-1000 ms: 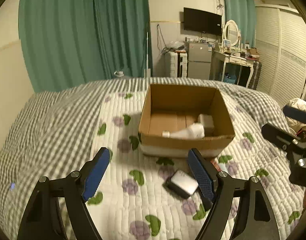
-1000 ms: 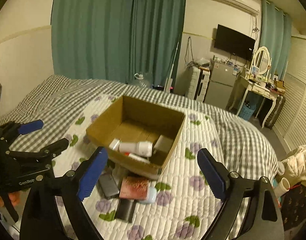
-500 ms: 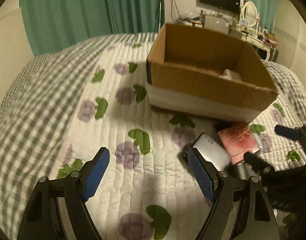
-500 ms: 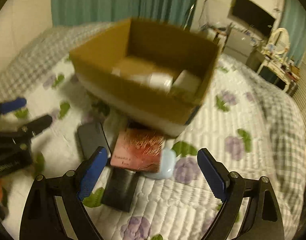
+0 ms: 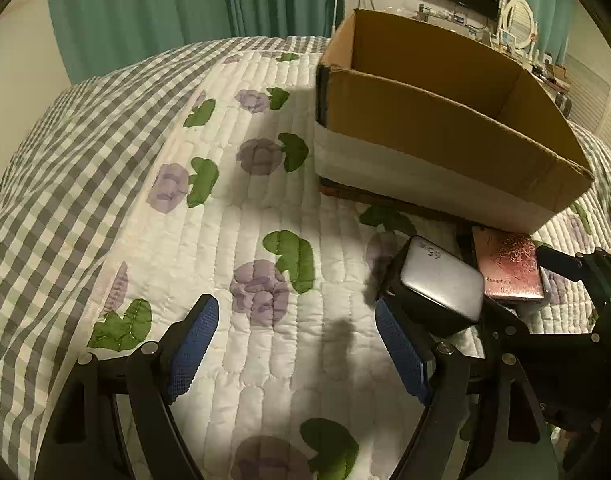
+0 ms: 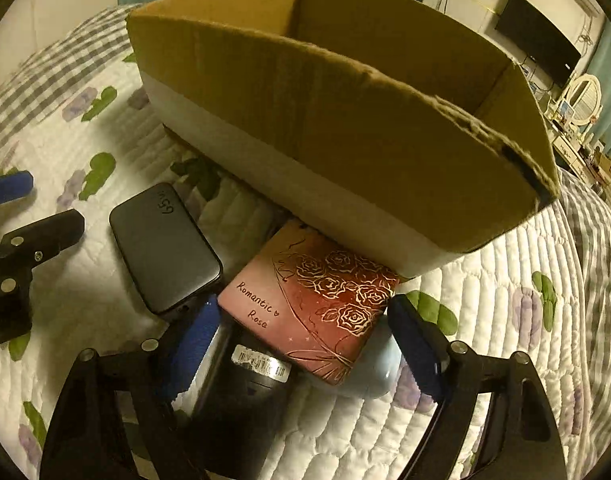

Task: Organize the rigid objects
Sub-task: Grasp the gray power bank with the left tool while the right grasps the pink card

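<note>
Left tongs (image 5: 297, 348) spread wide, gripping nothing, low over the floral quilt (image 5: 241, 248) on the bed; right blue pad (image 5: 401, 354) just beside the near end of the dark power bank (image 5: 439, 282), contact impossible to confirm. Right tongs (image 6: 301, 348) also spread wide and empty, straddling the near corner of the pink rose-printed box (image 6: 317, 300) marked "Romantic Rose". Left pad (image 6: 193, 350) near the gap between that box and the power bank (image 6: 163, 248); right pad (image 6: 415, 350) beside a pale blue item (image 6: 379, 368) tucked under the box's edge. Black barcode-labelled object (image 6: 245, 396) between the tongs' arms, partly under the rose box. Open cardboard box (image 6: 345, 112) just behind these things on the quilt, contents hidden by its near wall. Rose box's far end against the carton's white-taped base.
</note>
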